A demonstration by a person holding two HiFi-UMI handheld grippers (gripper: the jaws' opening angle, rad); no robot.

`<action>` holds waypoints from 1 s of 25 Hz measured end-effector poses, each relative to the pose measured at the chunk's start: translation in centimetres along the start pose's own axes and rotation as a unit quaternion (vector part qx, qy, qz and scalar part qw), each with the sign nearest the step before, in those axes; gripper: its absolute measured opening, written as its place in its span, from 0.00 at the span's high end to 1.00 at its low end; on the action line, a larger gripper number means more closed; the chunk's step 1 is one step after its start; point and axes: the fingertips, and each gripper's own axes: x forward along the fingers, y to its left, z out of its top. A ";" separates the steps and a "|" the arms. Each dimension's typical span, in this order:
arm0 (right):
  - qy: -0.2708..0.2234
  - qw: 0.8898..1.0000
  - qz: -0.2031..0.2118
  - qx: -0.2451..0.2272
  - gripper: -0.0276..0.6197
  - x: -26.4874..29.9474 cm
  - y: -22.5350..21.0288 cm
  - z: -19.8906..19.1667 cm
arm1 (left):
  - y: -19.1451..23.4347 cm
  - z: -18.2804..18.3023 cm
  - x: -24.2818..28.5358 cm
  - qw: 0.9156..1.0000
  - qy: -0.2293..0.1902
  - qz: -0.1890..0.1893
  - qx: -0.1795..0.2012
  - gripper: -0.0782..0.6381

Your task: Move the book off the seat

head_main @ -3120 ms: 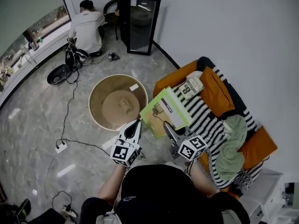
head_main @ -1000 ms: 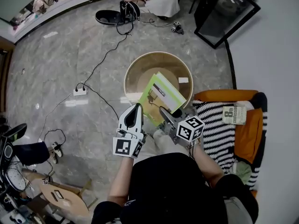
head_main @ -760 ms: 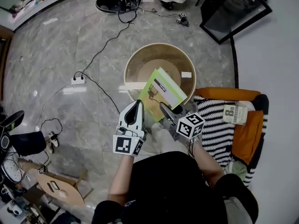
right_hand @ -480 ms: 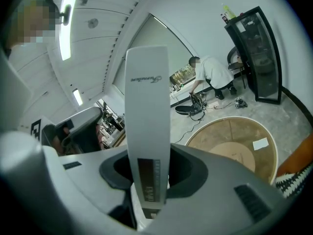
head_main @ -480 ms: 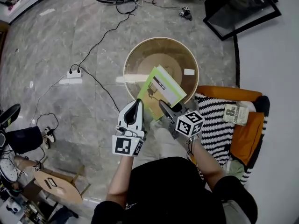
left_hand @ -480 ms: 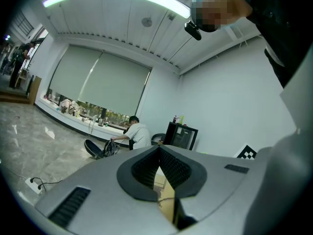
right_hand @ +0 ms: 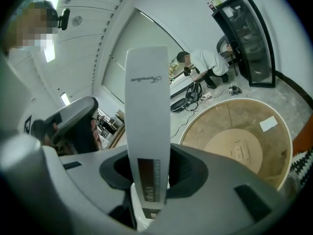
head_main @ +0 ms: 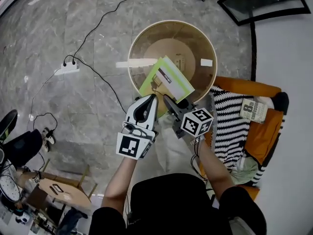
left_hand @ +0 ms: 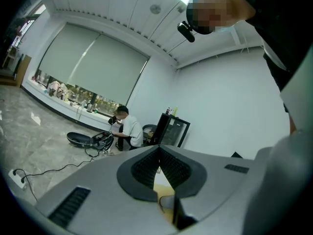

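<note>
The green-covered book (head_main: 164, 80) hangs tilted over the near rim of the round wood-and-glass table (head_main: 132, 48). My right gripper (head_main: 168, 102) is shut on its lower corner. In the right gripper view the book's white spine (right_hand: 149, 106) stands upright between the jaws of that gripper (right_hand: 149, 180), with the table (right_hand: 288, 141) beyond. My left gripper (head_main: 149, 102) is just left of the book, its jaws together and nothing in them. In the left gripper view the left gripper (left_hand: 159, 155) has its pads meeting.
An orange sofa (head_main: 244, 87) with a striped blanket (head_main: 227, 126), a second book (head_main: 254, 110) and a green cloth (head_main: 244, 163) is at the right. A power strip (head_main: 68, 67) with cables lies on the floor at the left. A person (right_hand: 205, 65) crouches beside a black cabinet (head_main: 264, 1).
The book has been carried from beside the sofa to over the round table. In the last second both grippers have drawn closer to the table, and the left gripper has closed in on the right one.
</note>
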 end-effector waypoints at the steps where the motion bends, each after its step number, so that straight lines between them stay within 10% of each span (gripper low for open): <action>1: 0.003 1.000 -0.003 0.004 0.74 0.7 -0.3 -0.5 | 0.5 -0.3 0.3 1.000 0.003 -0.006 0.000 0.88; 25: 0.060 0.997 -0.005 0.040 0.74 13.1 -8.4 -9.3 | 11.6 -11.5 0.9 0.999 0.024 0.009 -0.027 0.88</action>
